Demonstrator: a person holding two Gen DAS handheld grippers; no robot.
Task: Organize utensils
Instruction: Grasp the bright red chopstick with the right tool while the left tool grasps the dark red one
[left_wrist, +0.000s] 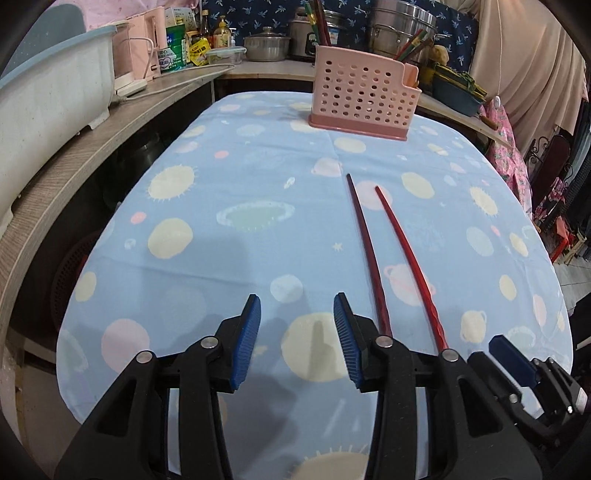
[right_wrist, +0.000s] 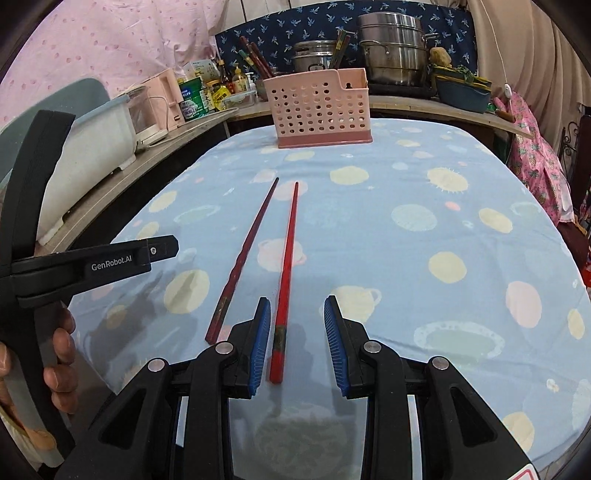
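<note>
Left wrist view: left gripper (left_wrist: 297, 332) released, nothing between its jaws, above the tablecloth (left_wrist: 229, 258); two red chopsticks (left_wrist: 384, 254) lie just right of it; pink holder (left_wrist: 364, 99) at the far end.

Right wrist view: right gripper (right_wrist: 297, 339) released, jaws either side of one chopstick's near end without touching.

The bench (right_wrist: 406, 258) wears a matt printed cloth. The two chopsticks (right_wrist: 286, 258) look like glossy red lacquer. The far holder (right_wrist: 319, 114) is pink perforated plastic; the pots (right_wrist: 391, 48) behind are shiny metal.
</note>
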